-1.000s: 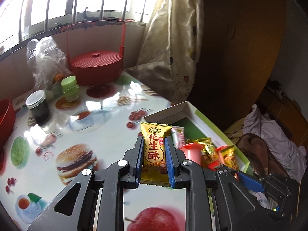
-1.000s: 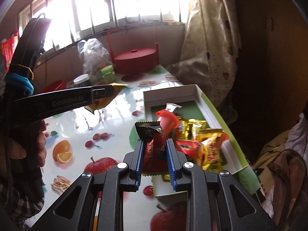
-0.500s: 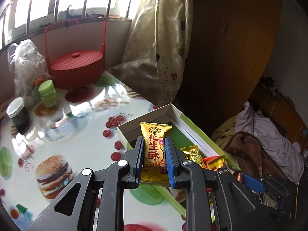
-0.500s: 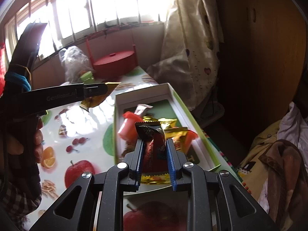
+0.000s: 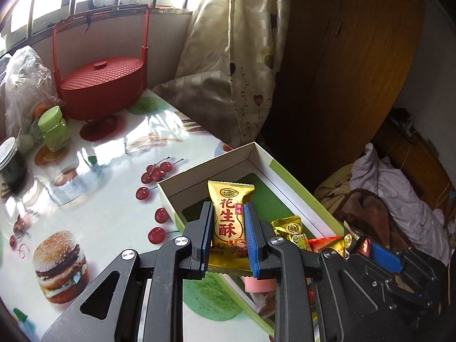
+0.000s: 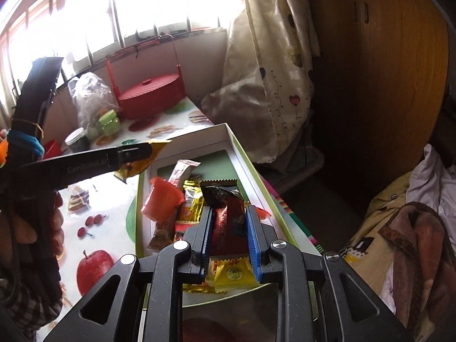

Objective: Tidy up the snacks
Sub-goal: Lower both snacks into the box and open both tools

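My left gripper (image 5: 228, 213) is shut on a yellow peanut-candy packet (image 5: 229, 225) and hangs over the near end of a white and green cardboard box (image 5: 199, 171). The same gripper (image 6: 148, 151) shows from the side in the right wrist view, at the box's left wall. My right gripper (image 6: 228, 216) is shut on a dark red snack packet (image 6: 228, 222) above the box (image 6: 242, 154). Several wrapped snacks (image 6: 193, 196) and a red-orange cup-shaped snack (image 6: 161, 199) lie in the box.
A fruit-print tablecloth (image 5: 99, 213) covers the table. At the back stand a red lidded basket (image 5: 99, 82), a green jar (image 5: 54, 128), a dark jar (image 5: 11, 162) and a plastic bag (image 5: 25, 85). A curtain (image 5: 233, 57), a wooden wardrobe (image 5: 342, 71) and heaped clothes (image 5: 399, 193) lie to the right.
Both grippers have moved to the right, from over the tablecloth to over the box, each still holding its packet. The box now fills more of both views.
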Motion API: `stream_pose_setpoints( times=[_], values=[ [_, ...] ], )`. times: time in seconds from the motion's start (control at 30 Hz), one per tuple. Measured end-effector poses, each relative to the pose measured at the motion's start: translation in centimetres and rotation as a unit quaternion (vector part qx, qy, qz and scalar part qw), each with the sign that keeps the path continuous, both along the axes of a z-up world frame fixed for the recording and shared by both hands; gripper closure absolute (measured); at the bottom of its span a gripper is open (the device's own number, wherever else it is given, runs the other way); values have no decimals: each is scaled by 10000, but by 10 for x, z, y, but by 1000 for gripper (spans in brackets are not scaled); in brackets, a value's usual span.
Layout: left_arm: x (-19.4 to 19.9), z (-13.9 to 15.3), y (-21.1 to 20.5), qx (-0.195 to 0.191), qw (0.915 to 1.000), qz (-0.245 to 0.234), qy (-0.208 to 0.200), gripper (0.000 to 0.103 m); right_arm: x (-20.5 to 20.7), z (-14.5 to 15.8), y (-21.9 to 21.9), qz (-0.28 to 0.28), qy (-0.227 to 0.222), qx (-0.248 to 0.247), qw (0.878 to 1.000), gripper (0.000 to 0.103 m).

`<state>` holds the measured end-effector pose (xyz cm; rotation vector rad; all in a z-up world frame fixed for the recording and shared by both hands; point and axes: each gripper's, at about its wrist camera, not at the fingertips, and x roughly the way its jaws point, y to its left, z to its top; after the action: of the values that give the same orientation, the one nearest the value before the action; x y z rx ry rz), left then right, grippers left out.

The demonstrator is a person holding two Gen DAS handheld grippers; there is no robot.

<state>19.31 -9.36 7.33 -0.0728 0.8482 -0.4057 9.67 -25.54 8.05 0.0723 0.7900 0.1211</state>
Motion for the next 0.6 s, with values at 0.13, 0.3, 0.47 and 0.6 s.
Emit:
stream_pose_setpoints(
  times=[0.13,0.3,0.47,0.6],
  values=[
    [6,-5,-3,33,10000,-14,55,81,5,-1,0,21,18,4,10000,81],
    [12,-11,-5,49,9999,-20,139,81,18,-6,-3,24,95,4,10000,81],
    [16,-18,-9,101,9997,-24,204,81,30,-11,-3,69,136,-56,9999,81],
    [20,-21,-10,120,9997,-10,233,81,37,-13,0,138,130,-90,9998,81]
  ],
)
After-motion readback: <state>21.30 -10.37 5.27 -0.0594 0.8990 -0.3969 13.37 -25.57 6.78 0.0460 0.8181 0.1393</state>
